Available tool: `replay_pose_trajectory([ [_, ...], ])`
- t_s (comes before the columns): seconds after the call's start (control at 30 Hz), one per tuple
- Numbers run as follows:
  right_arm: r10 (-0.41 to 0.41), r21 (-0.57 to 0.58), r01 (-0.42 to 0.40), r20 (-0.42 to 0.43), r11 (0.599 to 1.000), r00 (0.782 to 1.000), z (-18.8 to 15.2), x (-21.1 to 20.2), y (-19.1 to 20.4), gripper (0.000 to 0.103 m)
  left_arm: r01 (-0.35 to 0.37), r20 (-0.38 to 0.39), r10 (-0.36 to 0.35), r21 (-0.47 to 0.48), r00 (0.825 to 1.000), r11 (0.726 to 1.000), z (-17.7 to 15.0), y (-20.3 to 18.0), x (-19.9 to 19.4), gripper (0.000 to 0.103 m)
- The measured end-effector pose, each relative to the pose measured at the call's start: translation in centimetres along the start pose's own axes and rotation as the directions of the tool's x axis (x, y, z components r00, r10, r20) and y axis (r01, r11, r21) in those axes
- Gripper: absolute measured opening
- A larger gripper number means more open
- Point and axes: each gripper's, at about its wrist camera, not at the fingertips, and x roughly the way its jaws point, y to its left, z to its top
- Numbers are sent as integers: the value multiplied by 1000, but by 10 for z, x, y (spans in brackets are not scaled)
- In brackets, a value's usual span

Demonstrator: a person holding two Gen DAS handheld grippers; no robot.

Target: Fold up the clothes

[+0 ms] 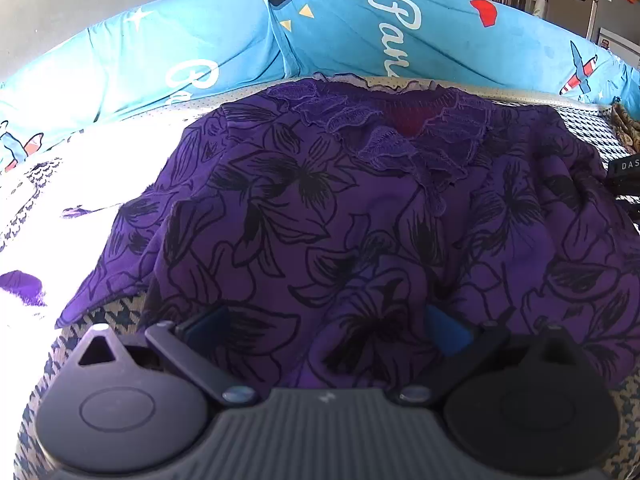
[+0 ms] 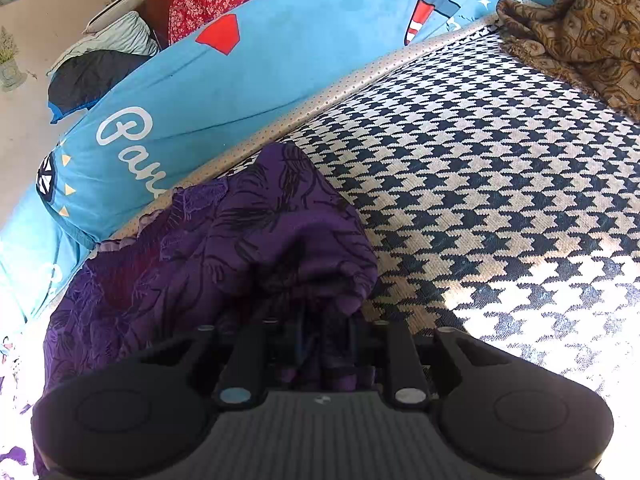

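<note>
The blouse (image 1: 340, 208) lay front-up on the houndstooth cover (image 2: 500, 184), neckline toward the blue cushion (image 1: 224, 40), so its hem faced both grippers. The left gripper (image 1: 324, 332) had its fingers spread wide with hem cloth draped between them, apparently not yet clamped. The right gripper (image 2: 316, 344) had its fingers drawn close on a bunched fold of the blouse, probably to carry that side across. A brown cloth (image 2: 580, 28) lay well apart.

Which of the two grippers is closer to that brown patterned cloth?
Right. The brown cloth lies across the houndstooth cover ahead of the right gripper. From the left gripper only its edge shows, far off to the side past the purple top.
</note>
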Motion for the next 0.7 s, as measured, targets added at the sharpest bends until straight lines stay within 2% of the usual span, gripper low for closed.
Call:
replay_pose_trajectory([
  [0.07,-17,-3,17,35,1000,999,2,-3,3,9,0,2,0,4,1000,1000,0,-1,0,103],
  [0.17,-42,-54,53,182,997,982,10,-25,17,8,0,6,0,10,1000,1000,-1,-2,0,103],
  [0.23,-28,-124,68,303,990,953,14,-46,33,8,-5,10,5,5,1000,1000,0,-2,0,103],
  [0.3,49,-223,47,405,974,913,14,-69,55,8,-10,14,10,-3,1000,1000,0,-1,-1,103],
  [0.33,106,-281,20,428,960,898,12,-77,66,8,-15,15,15,-8,1000,1000,0,0,-1,103],
  [0.37,176,-352,-21,415,936,893,7,-80,77,8,-21,17,21,-14,1000,1000,1,1,-1,103],
  [0.43,316,-498,-114,342,859,885,-6,-83,101,9,-33,19,34,-29,999,999,1,4,0,103],
  [0.5,403,-638,-190,205,746,892,-24,-76,126,12,-45,18,46,-45,999,998,1,9,0,103],
  [0.53,419,-692,-219,132,688,898,-33,-71,136,16,-51,16,52,-55,999,997,1,11,0,103],
  [0.6,401,-773,-265,-15,576,916,-53,-59,151,23,-60,11,61,-79,998,995,1,16,2,103],
  [0.67,376,-801,-308,-113,513,920,-68,-52,156,25,-59,4,60,-96,998,994,1,20,3,103],
  [0.7,372,-803,-324,-138,501,918,-71,-51,156,26,-58,2,58,-100,998,993,1,22,4,103],
])
